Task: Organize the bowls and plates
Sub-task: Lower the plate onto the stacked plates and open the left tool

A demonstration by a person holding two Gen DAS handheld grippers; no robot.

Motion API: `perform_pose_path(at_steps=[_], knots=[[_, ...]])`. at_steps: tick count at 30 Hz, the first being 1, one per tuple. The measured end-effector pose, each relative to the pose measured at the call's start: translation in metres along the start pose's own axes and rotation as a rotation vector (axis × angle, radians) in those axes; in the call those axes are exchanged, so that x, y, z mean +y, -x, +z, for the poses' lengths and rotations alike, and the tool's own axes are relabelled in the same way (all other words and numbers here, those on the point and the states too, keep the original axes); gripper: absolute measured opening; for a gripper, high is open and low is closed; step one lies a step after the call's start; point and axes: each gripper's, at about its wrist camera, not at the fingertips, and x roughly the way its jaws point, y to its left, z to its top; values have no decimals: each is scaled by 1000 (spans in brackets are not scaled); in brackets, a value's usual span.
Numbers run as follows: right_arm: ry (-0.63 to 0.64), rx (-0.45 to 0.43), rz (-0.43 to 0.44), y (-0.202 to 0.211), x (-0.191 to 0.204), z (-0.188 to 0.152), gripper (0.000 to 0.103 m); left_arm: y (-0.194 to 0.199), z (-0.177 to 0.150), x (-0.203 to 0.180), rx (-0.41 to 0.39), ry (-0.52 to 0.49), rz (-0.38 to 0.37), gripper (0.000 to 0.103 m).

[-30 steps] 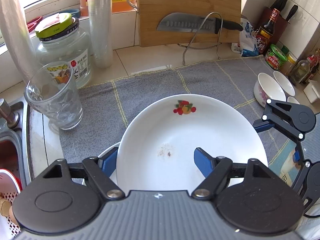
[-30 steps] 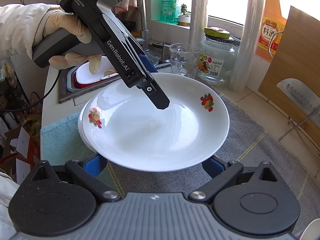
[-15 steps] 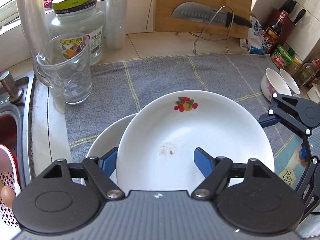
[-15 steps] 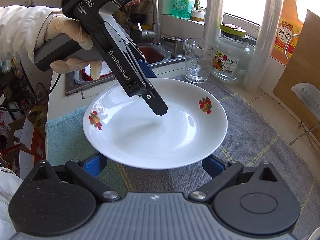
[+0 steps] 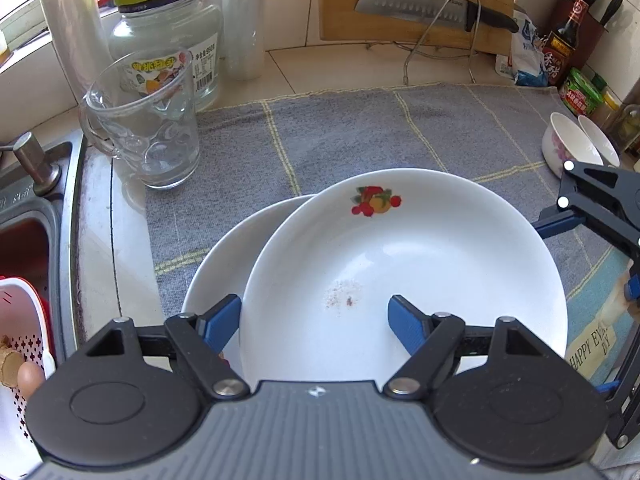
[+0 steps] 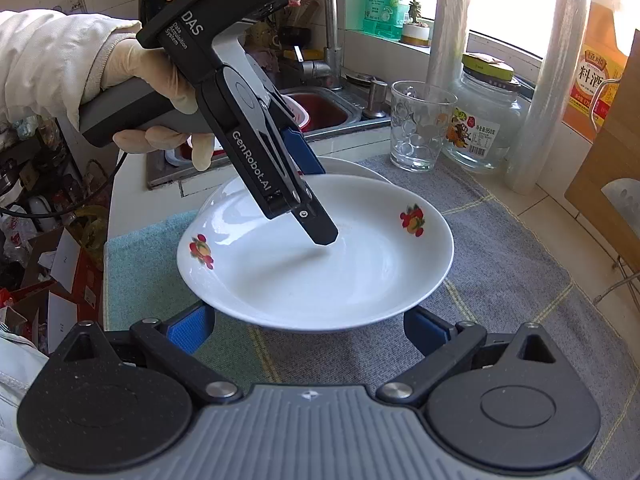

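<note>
My left gripper (image 5: 314, 312) is shut on the rim of a white plate with fruit prints (image 5: 400, 264). One finger lies inside the plate and the other outside its left rim. In the right wrist view this plate (image 6: 360, 272) hangs slightly tilted above the towel, with the left gripper (image 6: 314, 196) reaching down into it. A second white plate (image 5: 224, 256) lies on the towel beneath it, showing at the left, and the same plate (image 6: 352, 166) shows behind. My right gripper (image 6: 308, 326) stands open, its fingers wide apart below the held plate's near rim. Two small white bowls (image 5: 568, 152) sit at the far right.
A grey checked towel (image 5: 360, 136) covers the counter, with a teal cloth (image 6: 140, 260) beside it. A glass mug (image 5: 148, 128), a jar (image 5: 168, 40) and film rolls stand at back left. The sink (image 5: 24, 240) lies left. A cutting board and knife (image 5: 432, 12) and bottles stand behind.
The left gripper has sunk toward the towel with the plate in it. The lower plate now shows more at the held plate's left. The right gripper has hardly moved.
</note>
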Motion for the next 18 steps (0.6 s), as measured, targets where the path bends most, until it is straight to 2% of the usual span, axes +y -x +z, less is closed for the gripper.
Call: perform_pose_path(at_steps=[7,18], knots=[[5,0,-5,-1,1,1,102,1,-1,-2,-4,-27,25,79],[19,13,-15,-8,5,1,102,6,-4,6,-36,-6,26,84]])
